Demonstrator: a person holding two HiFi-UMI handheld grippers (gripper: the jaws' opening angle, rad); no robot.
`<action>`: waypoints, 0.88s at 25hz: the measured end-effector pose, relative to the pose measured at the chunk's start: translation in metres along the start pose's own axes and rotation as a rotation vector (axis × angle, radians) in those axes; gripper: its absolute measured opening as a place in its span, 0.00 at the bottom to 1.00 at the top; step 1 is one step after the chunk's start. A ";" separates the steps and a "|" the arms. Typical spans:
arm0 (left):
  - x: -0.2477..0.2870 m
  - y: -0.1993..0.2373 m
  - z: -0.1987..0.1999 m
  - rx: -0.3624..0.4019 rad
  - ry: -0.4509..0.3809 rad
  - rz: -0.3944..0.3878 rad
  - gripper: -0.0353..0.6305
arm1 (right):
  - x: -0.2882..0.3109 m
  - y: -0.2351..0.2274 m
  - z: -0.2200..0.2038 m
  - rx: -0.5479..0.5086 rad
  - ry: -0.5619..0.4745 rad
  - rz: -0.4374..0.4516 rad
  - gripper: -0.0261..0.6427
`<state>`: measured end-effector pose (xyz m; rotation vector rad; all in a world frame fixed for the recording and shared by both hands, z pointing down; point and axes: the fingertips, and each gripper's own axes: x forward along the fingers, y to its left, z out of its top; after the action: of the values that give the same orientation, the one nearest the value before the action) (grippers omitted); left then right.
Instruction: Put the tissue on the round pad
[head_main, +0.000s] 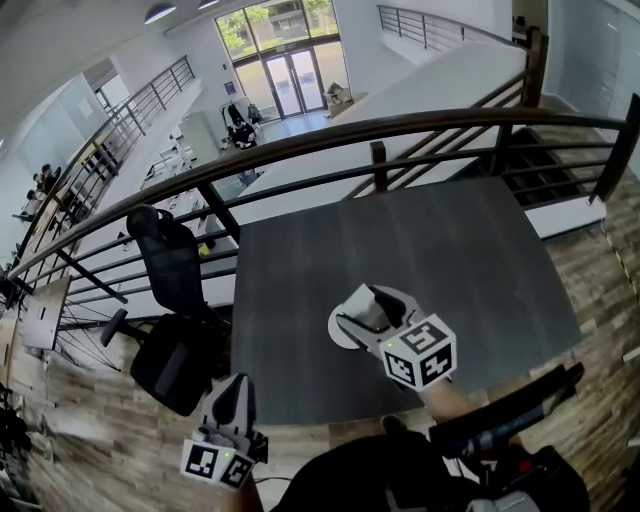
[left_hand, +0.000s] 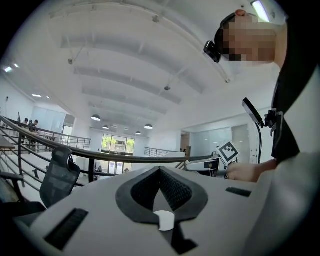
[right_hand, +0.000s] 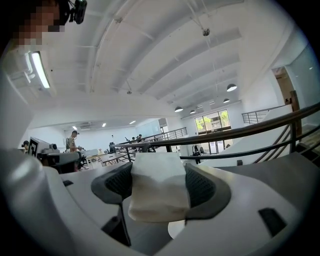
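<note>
A folded white tissue is pinched between the dark ribbed pads of my right gripper, which is shut on it. In the head view that gripper hovers over the near middle of the dark grey table, and the tissue shows as a pale patch at its tips. My left gripper hangs low at the left, off the table's near-left corner. Its jaws meet with nothing between them. I cannot make out a round pad in any view.
A dark metal railing runs along the table's far side. A black office chair stands left of the table on the wooden floor. A black lamp-like arm lies near my right side.
</note>
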<state>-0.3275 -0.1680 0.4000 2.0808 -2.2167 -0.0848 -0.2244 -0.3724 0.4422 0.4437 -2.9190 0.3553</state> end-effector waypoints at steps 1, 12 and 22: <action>0.000 -0.001 0.000 -0.005 -0.002 0.011 0.06 | 0.004 -0.002 -0.001 -0.004 0.008 0.007 0.54; -0.022 -0.007 0.007 -0.020 -0.007 0.173 0.06 | 0.046 -0.030 -0.053 0.016 0.171 0.052 0.54; -0.041 -0.007 0.009 -0.032 0.013 0.314 0.06 | 0.085 -0.051 -0.136 0.026 0.360 0.096 0.54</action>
<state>-0.3194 -0.1280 0.3889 1.6863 -2.4835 -0.0812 -0.2712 -0.4078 0.5999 0.2159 -2.5910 0.4362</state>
